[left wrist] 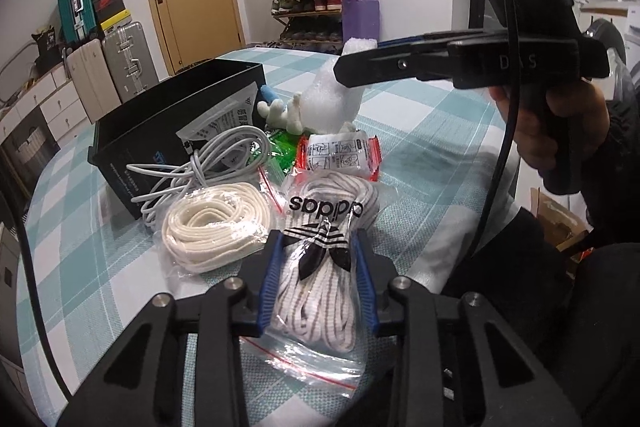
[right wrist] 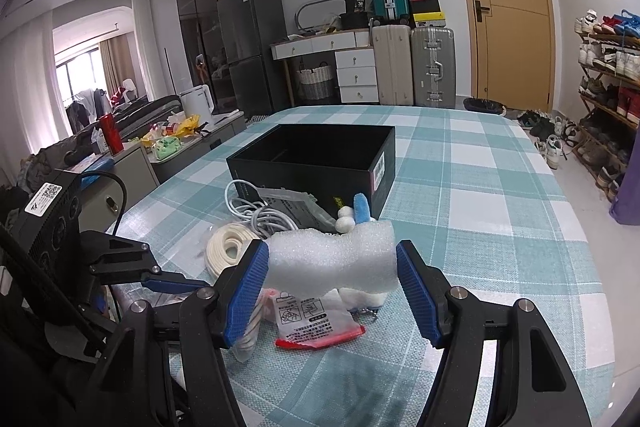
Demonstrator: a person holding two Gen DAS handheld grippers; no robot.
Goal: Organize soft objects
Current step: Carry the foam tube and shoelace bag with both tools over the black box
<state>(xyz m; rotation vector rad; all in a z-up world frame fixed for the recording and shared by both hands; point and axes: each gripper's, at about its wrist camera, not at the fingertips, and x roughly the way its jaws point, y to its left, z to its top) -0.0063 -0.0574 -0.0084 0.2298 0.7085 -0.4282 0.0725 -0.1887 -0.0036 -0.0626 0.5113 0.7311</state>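
Bagged striped laces flat beside bagged cream laces; white foam piece upright behind; open black box beyond.

Laces bag btwn left tongs, box behind

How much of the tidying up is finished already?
Hardly any. The black box looks empty inside, as far as the right wrist view shows. In hand: the left gripper straddles the adidas lace bag, and the right gripper, open, brackets the white foam piece. Left on the table: the cream laces, white cable, plush toy and red-edged packet.
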